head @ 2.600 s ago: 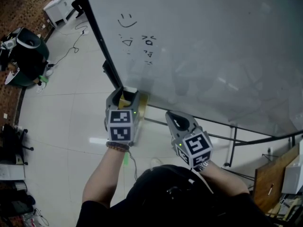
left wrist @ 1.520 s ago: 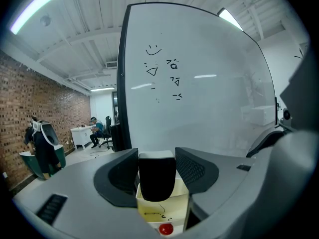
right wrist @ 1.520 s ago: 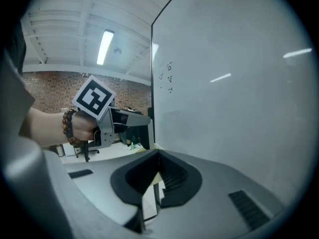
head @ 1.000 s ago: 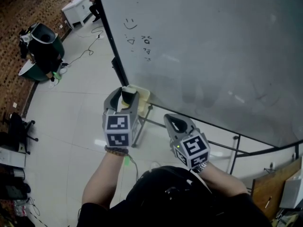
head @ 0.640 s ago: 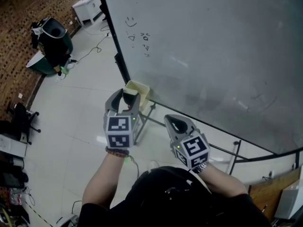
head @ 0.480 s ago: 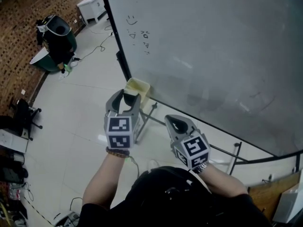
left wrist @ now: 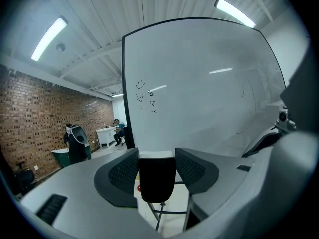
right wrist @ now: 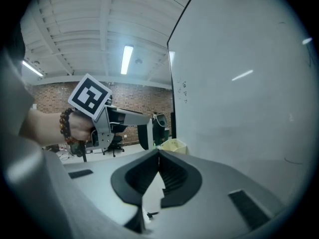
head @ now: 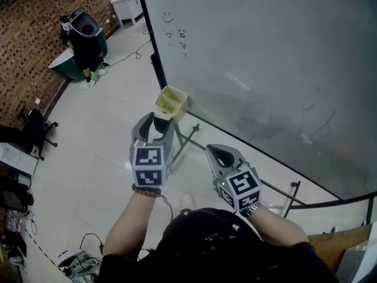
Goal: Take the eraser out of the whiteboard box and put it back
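Observation:
A black eraser (left wrist: 156,179) with a white top is clamped between the pads of my left gripper (left wrist: 156,169). In the head view the left gripper (head: 155,126) holds the eraser (head: 159,125) just below the pale yellow box (head: 171,102), a short way apart from it. The box hangs at the lower left corner of the whiteboard (head: 265,58). My right gripper (head: 219,153) is shut and holds nothing, to the right of the left one. Its own view shows the shut right gripper (right wrist: 158,156), the left gripper (right wrist: 124,121) and the box (right wrist: 173,145).
The whiteboard's metal stand legs (head: 187,139) spread over the tiled floor under the box. A dark green bin-shaped machine (head: 85,40), a white cabinet (head: 131,3) and an office chair (head: 35,128) stand along the brick wall. A seated person (left wrist: 118,129) is far off.
Both grippers have drawn back from the whiteboard. The left gripper, at the box earlier, now stands below and apart from it with the eraser still in its jaws.

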Available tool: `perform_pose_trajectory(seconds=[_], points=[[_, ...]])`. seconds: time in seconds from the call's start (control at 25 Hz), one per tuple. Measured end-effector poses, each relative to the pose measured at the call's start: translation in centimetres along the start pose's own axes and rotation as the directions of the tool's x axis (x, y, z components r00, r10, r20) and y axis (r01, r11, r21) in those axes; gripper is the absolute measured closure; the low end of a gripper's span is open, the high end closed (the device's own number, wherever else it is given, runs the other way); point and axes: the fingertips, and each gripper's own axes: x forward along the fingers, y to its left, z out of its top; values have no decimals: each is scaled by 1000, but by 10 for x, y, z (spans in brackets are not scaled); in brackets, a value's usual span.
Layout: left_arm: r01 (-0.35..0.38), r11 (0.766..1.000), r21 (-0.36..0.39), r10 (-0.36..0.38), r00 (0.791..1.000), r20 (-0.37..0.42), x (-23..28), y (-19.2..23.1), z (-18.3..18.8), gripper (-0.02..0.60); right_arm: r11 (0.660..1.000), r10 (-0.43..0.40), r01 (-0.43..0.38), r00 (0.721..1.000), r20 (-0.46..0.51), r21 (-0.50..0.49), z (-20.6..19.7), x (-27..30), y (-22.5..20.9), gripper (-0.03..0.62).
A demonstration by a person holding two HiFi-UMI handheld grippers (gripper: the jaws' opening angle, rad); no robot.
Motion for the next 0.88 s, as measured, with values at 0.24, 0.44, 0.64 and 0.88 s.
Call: perform_pose_trajectory(seconds=[0.24,0.44,0.64,0.88], points=[[-35,999,-12,35,999,-11,-32,-15,-10,359,999,42,-42,999,-10,-12,-9,-26,15,579],[-64,998,-15,64,998,-13,-58,-27,-16,359,997,75,-76,997,-16,-14,-17,-46,28,579],[-90,996,-19,90,996,-27,-82,-35,-25,359,994,104,-104,994,-28,-15,-26,-63,42,579],[-104,994,-23,103,994,-33,-102,-41,-29,358,992,126,-126,992,-20,-22,-27,-75,52,579]])
